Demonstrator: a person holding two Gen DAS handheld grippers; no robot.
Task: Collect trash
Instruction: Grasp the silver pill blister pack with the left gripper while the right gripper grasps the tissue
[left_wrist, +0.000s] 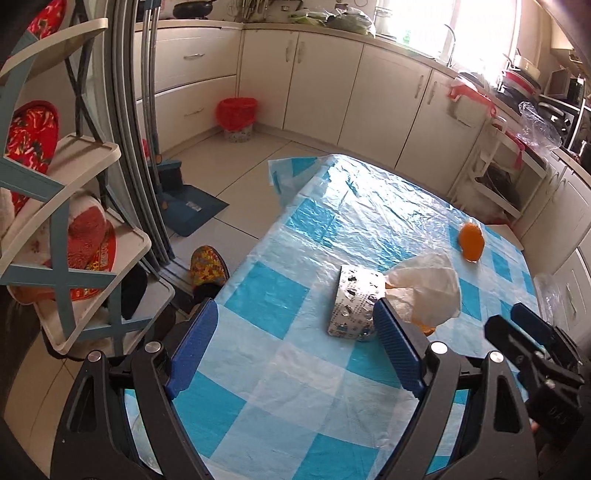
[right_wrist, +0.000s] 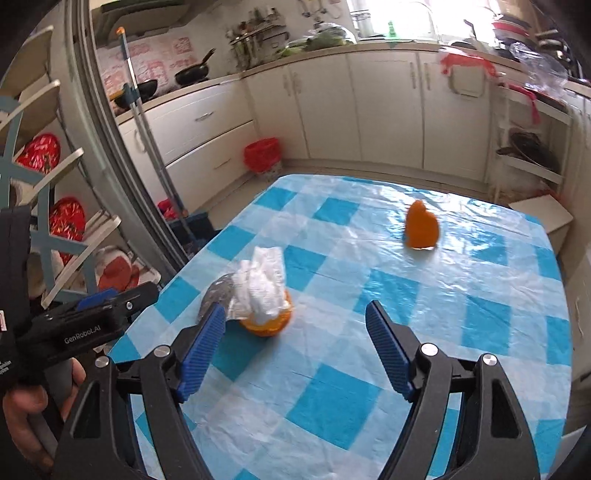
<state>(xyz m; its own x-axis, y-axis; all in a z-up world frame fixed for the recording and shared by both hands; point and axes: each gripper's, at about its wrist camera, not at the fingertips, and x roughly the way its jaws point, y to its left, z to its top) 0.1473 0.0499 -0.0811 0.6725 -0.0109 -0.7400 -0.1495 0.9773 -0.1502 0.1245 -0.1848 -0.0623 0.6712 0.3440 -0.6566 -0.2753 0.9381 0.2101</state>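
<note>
On the blue-and-white checked tablecloth (left_wrist: 280, 354) lie a silver blister pack (left_wrist: 352, 304), a crumpled white tissue (left_wrist: 428, 291) resting on an orange peel (right_wrist: 266, 323), and a second orange peel (left_wrist: 471, 243) farther off. The tissue (right_wrist: 260, 282) and far peel (right_wrist: 421, 229) also show in the right wrist view. My left gripper (left_wrist: 291, 317) is open and empty, just short of the blister pack. My right gripper (right_wrist: 295, 321) is open and empty, its left finger beside the tissue pile. A red-lined trash bin (left_wrist: 236, 118) stands on the floor by the cabinets.
A shelf rack (left_wrist: 74, 206) with slippers stands at the left. A blue dustpan and broom (left_wrist: 184, 199) lean by the sliding door frame. Kitchen cabinets (left_wrist: 332, 85) run along the back and right. A white rack (right_wrist: 528, 162) stands beyond the table's far right corner.
</note>
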